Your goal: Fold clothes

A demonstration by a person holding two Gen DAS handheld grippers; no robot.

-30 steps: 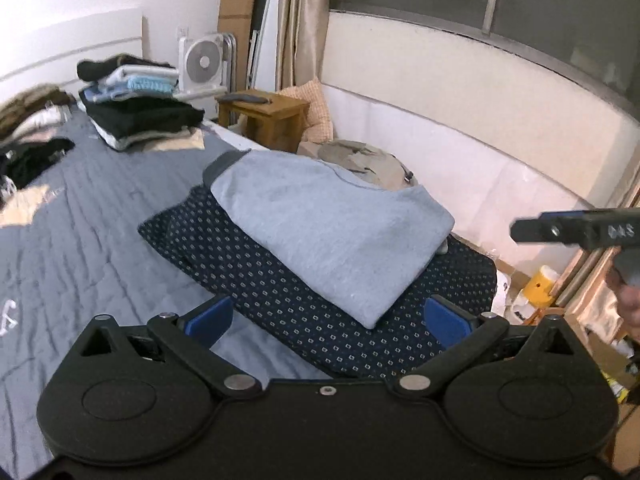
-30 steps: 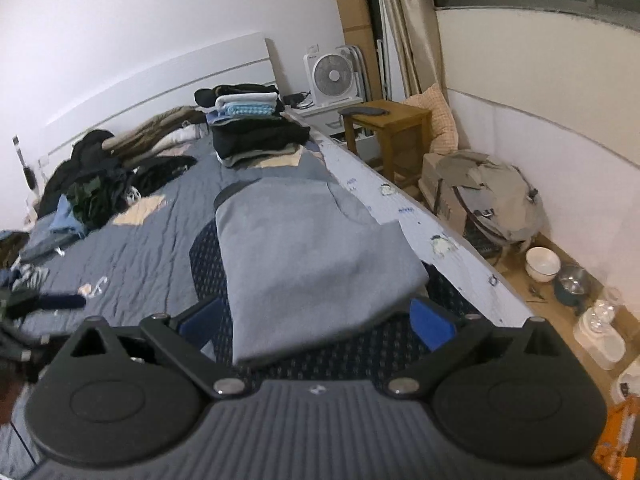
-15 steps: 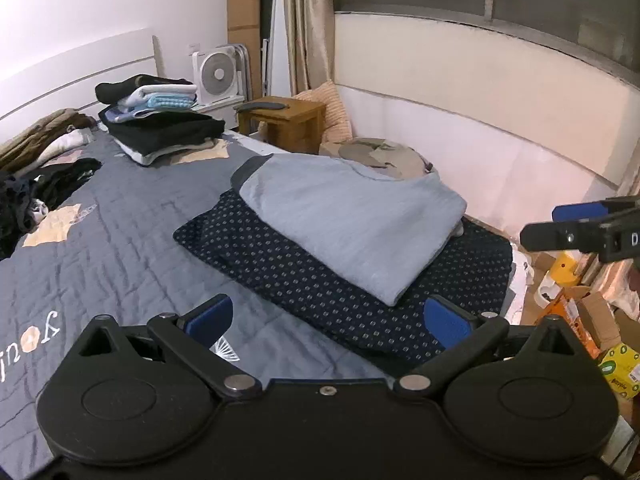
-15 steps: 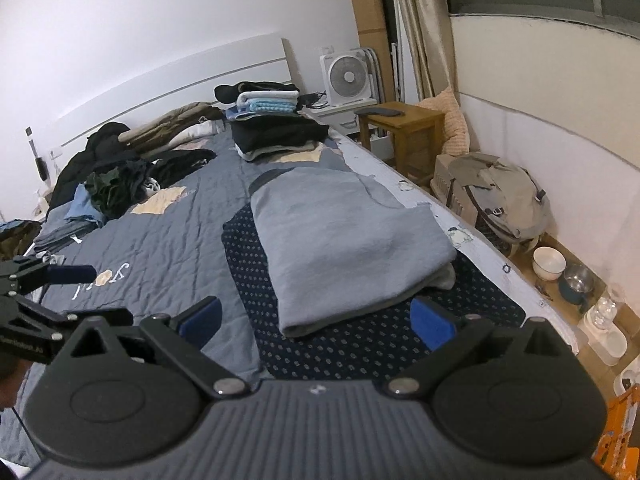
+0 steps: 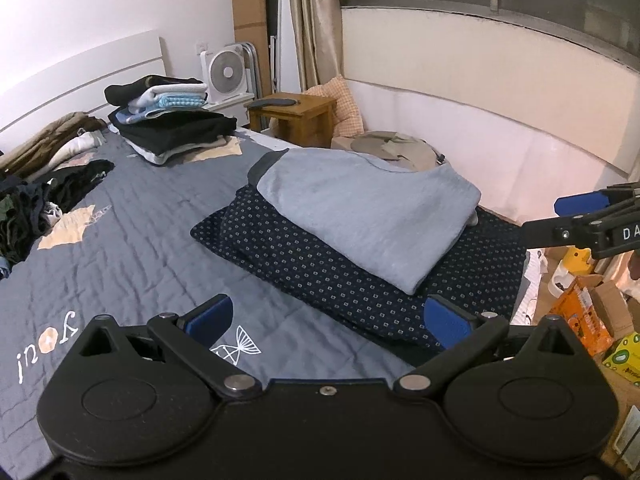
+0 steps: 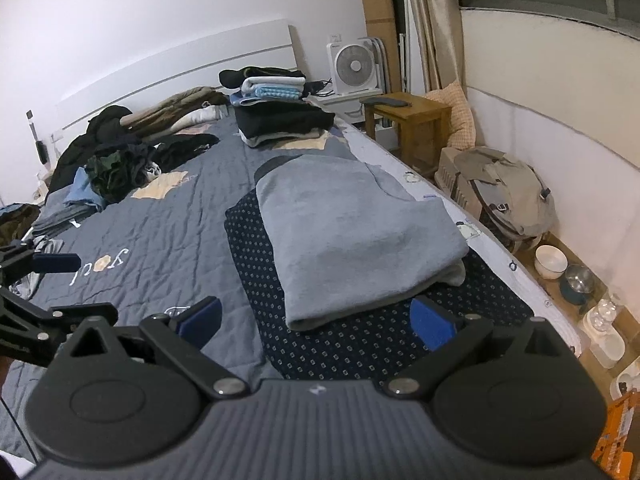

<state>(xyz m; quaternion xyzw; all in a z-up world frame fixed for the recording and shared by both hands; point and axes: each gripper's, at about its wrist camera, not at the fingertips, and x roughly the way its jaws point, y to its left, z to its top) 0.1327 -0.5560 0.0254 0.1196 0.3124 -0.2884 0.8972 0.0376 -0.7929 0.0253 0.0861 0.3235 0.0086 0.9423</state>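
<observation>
A folded light-blue sweatshirt (image 5: pixel 360 216) (image 6: pixel 352 236) lies on a dark dotted cloth (image 5: pixel 320 276) (image 6: pixel 360 336) at the bed's right side. My left gripper (image 5: pixel 328 318) is open and empty, held back above the bed short of the cloth's near edge. My right gripper (image 6: pixel 316 318) is open and empty, above the near end of the sweatshirt. Each gripper shows at the edge of the other's view.
A stack of folded clothes (image 5: pixel 172 120) (image 6: pixel 276 108) sits near the headboard. A heap of unfolded clothes (image 6: pixel 116 164) lies at the far left of the grey quilt (image 5: pixel 100 248). A wooden stool (image 6: pixel 408 120), backpack (image 6: pixel 504 192) and bowls stand beside the bed.
Both grippers have drawn back and up from the folded sweatshirt, so more of the bed shows. The sweatshirt lies still, and both grippers stay open.
</observation>
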